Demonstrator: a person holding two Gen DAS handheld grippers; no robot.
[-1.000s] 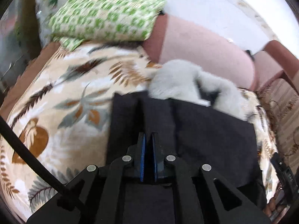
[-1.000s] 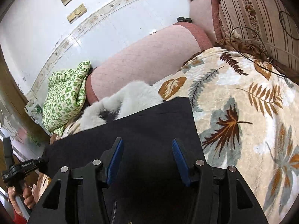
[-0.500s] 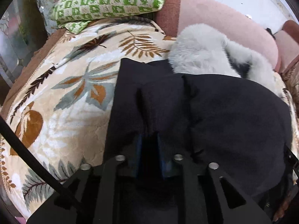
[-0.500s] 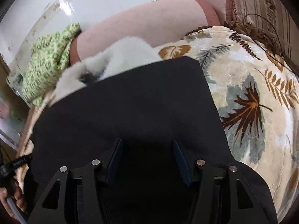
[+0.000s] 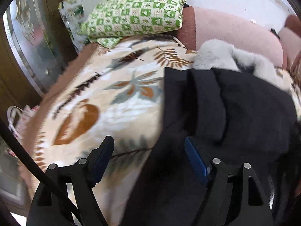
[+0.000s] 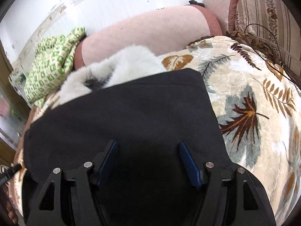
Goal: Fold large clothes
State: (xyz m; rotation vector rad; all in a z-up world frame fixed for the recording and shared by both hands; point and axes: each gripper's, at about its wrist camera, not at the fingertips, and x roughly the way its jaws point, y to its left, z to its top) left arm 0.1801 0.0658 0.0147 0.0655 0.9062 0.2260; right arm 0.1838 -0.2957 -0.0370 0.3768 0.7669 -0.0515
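we see a leaf-print blanket [image 5: 105, 101] over a pink sofa [image 6: 150, 33], white wall [image 6: 112, 1] behind, black coat [image 6: 122, 113] spread flat, left gripper [image 5: 149, 156] and right gripper [image 6: 147, 156] fingers just spreading, released, green checked bedding [image 5: 135, 17] at the sofa's end

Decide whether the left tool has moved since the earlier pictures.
Yes. The left tool slid off the dark coat towards the leaf-patterned blanket, its jaws just opening, nothing gripped.

No legible text or labels anywhere; pics possibly too blurry.
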